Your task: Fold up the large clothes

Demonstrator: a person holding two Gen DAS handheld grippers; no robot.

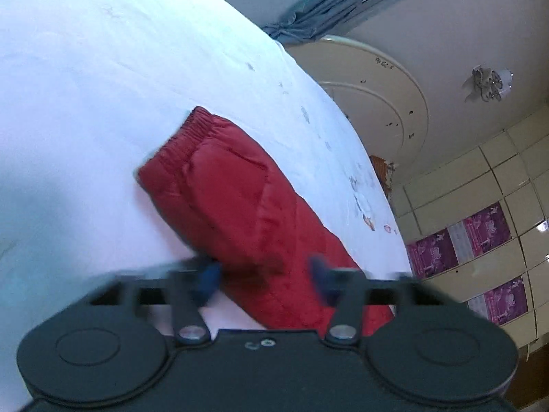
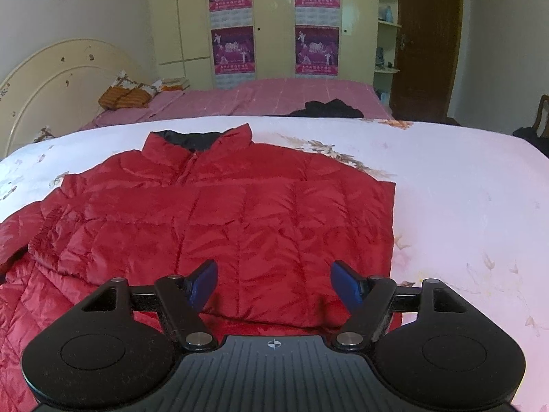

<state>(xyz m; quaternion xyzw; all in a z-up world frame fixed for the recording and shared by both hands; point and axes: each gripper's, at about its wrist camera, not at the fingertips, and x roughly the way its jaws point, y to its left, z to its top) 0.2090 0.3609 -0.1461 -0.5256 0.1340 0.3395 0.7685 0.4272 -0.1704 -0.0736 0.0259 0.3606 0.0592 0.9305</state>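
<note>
The purple posters (image 2: 232, 49) on the cupboard doors (image 2: 192, 17) at the upper middle of the frame carry lines of print too small to read.

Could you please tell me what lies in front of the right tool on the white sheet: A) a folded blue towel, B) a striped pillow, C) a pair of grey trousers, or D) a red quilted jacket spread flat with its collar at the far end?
D: the red quilted jacket lies flat ahead of the right tool, collar farthest away.
</note>
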